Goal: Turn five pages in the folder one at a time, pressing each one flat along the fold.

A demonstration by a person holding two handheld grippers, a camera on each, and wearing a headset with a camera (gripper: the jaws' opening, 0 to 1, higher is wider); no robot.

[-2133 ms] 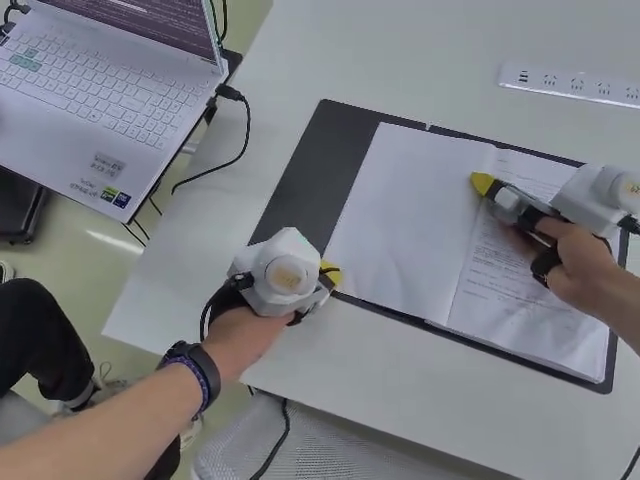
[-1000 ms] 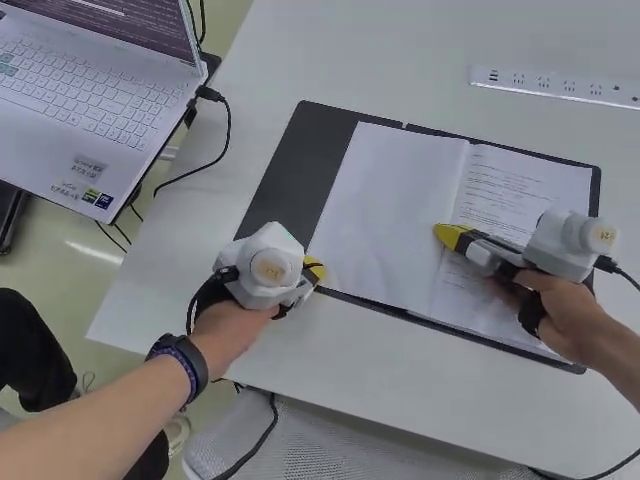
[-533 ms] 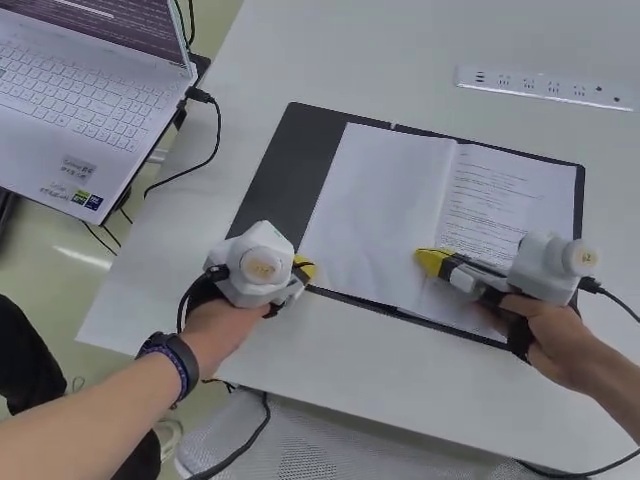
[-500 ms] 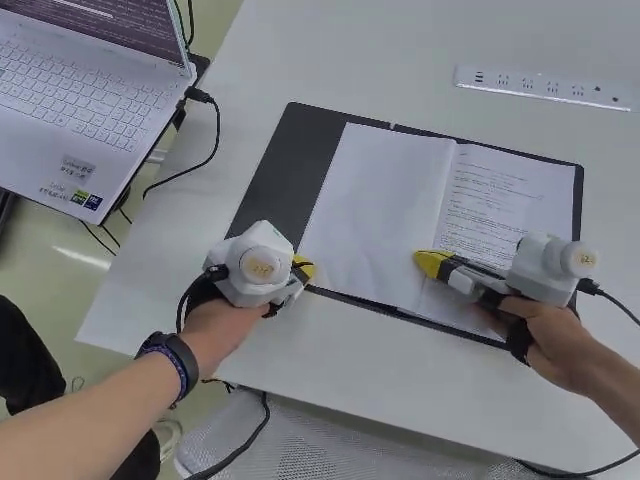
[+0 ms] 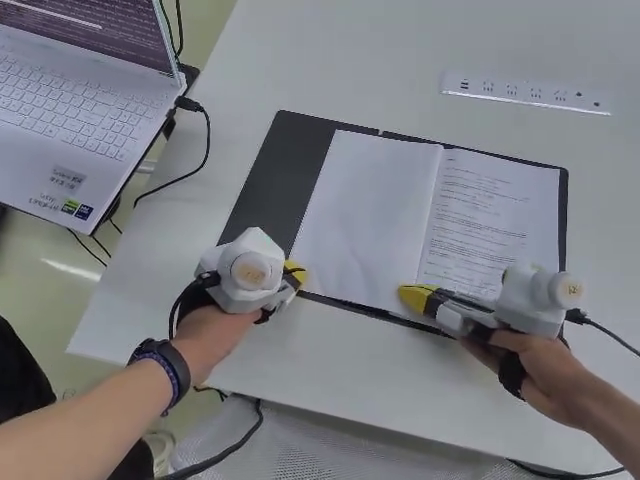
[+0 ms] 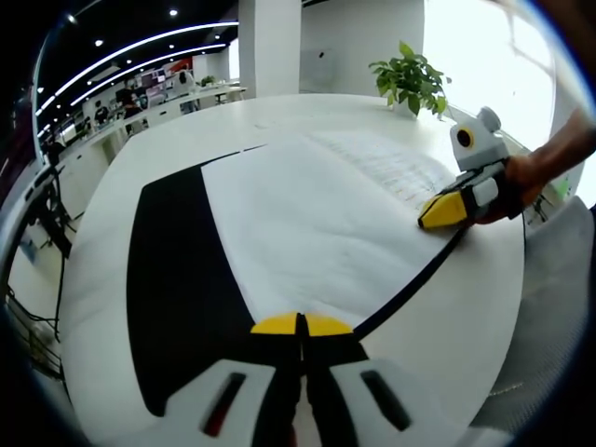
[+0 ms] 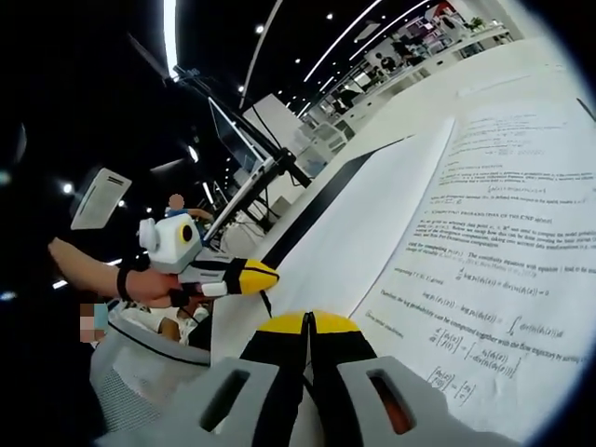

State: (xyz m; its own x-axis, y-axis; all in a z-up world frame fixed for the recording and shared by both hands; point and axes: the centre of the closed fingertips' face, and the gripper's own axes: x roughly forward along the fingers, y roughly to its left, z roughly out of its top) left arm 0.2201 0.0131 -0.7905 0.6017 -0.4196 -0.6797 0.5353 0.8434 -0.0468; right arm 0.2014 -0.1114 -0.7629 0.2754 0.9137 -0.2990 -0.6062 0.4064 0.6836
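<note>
An open folder [image 5: 268, 192] lies flat at the centre of a white table [image 5: 330, 50]. A blank page [image 5: 365, 215] is spread over its left half and a printed page [image 5: 490, 225] over its right, with the black cover bare at far left.

At lower left of the head view, the left gripper [image 5: 293, 271] rests at the folder's near edge, just beside the blank page's bottom corner. Its yellow-tipped fingers [image 6: 279, 325] are pressed together with nothing between them.

At lower right, the right gripper [image 5: 412, 296] points left, with its tips at the foot of the fold where the two pages meet. Its fingers [image 7: 331, 325] are likewise closed on nothing. From the left gripper view it sits at right, low on the paper's edge.

A laptop [image 5: 70, 110] stands open at upper left with a black cable [image 5: 190, 165] trailing from it. A white power strip [image 5: 525, 92] lies at upper right, well apart from the folder.
</note>
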